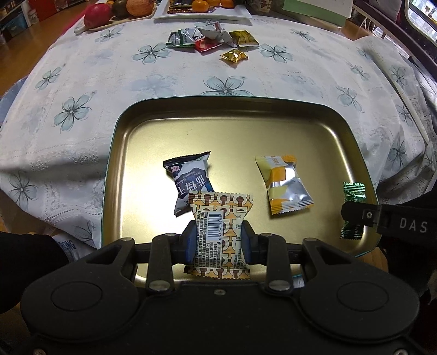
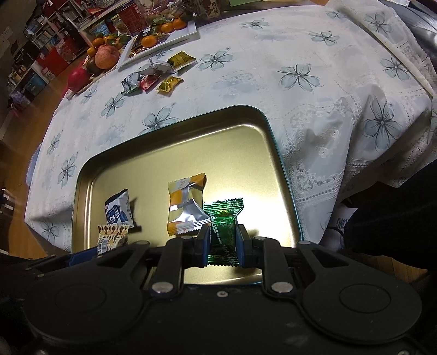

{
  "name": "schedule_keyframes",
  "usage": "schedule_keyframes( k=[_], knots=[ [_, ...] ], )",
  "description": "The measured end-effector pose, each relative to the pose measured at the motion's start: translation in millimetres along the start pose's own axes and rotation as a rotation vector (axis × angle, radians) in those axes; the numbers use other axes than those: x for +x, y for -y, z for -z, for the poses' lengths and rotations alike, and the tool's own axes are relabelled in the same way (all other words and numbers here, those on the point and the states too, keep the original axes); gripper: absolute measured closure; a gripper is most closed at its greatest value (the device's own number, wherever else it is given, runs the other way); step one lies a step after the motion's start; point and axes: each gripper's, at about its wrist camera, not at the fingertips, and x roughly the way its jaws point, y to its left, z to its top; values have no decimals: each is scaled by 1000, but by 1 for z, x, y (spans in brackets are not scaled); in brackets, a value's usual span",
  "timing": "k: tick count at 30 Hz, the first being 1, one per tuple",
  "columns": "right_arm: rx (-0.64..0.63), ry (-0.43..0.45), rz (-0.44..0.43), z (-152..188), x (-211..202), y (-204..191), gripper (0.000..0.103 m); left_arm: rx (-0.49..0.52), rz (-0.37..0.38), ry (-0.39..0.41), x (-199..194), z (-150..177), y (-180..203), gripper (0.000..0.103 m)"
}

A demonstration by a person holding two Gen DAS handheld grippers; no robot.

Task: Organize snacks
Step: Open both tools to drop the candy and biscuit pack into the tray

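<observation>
A gold metal tray (image 1: 136,128) (image 2: 245,136) lies on the flowered tablecloth. In it rest a dark blue and white snack packet (image 1: 188,180) (image 2: 118,210) and a yellow and silver packet (image 1: 284,185) (image 2: 185,207). My left gripper (image 1: 218,243) is shut on an orange patterned packet with a barcode (image 1: 218,218) (image 2: 112,237), held over the tray's near part. My right gripper (image 2: 222,243) is shut on a green foil candy (image 2: 222,221) (image 1: 353,191) over the tray's near right side; its finger (image 1: 357,215) shows in the left wrist view.
Several loose wrapped snacks (image 1: 213,41) (image 2: 155,73) lie in a pile further back on the cloth. Behind them stand a white plate with oranges (image 1: 202,11) (image 2: 164,35) and a board with fruit (image 1: 117,11) (image 2: 103,57). The table's edge drops off left.
</observation>
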Motion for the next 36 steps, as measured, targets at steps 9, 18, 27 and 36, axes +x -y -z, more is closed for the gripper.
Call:
schedule_keyframes(
  k=[9, 18, 27, 36],
  knots=[
    [-11, 9, -11, 1, -3, -1, 79, 9, -8, -3, 0, 0, 1, 61],
    [-11, 3, -13, 0, -1, -1, 79, 36, 12, 15, -4, 0, 4, 57],
    [-5, 1, -12, 0, 0, 0, 79, 12, -3, 10, -2, -1, 1, 57],
    [1, -3, -12, 0, 2, 2, 79, -56, -21, 39, -8, -4, -10, 57]
  ],
)
